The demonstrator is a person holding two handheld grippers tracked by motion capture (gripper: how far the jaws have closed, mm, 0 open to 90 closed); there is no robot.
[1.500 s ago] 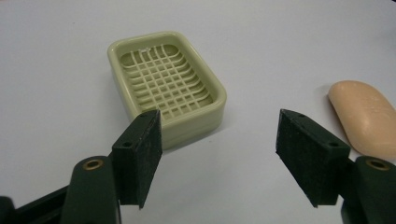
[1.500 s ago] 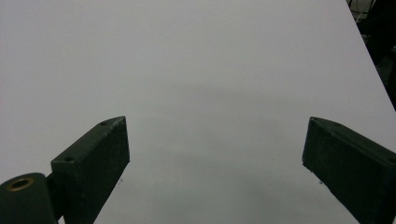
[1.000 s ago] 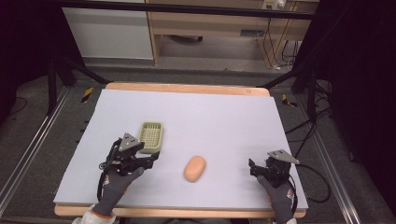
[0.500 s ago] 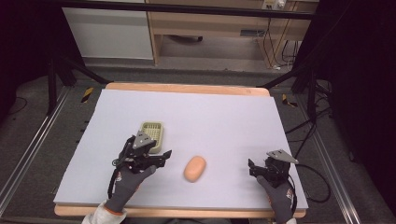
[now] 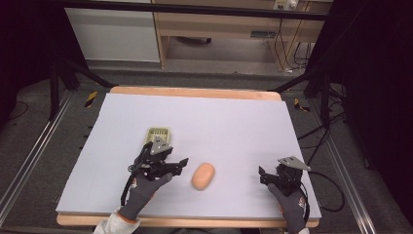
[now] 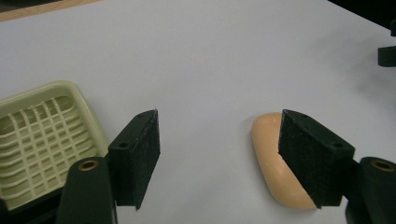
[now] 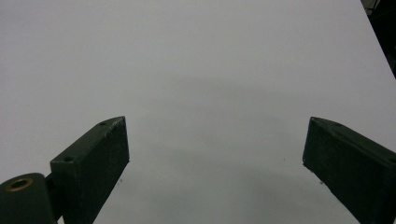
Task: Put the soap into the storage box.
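White table (image 5: pixel 234 122) with a wooden edge. A peach-coloured soap bar (image 5: pixel 203 176) lies near the front, roughly centre. A pale yellow-green soap dish (image 5: pixel 158 133) with a grid insert sits left of it, apart from the bar.

The left gripper (image 5: pixel 181 163), held in a gloved hand (image 5: pixel 141 191), sits between dish and soap, jaws pointing toward the bar. In the left gripper view its jaws are wide apart and hold nothing; the far jaw overlaps the bar's near end, and contact is hard to judge, probably just short of it. The dish is at that view's left edge, behind the near jaw.

The right gripper (image 5: pixel 263 176) rests over bare table at front right, well apart from the soap, jaws spread wide and empty.
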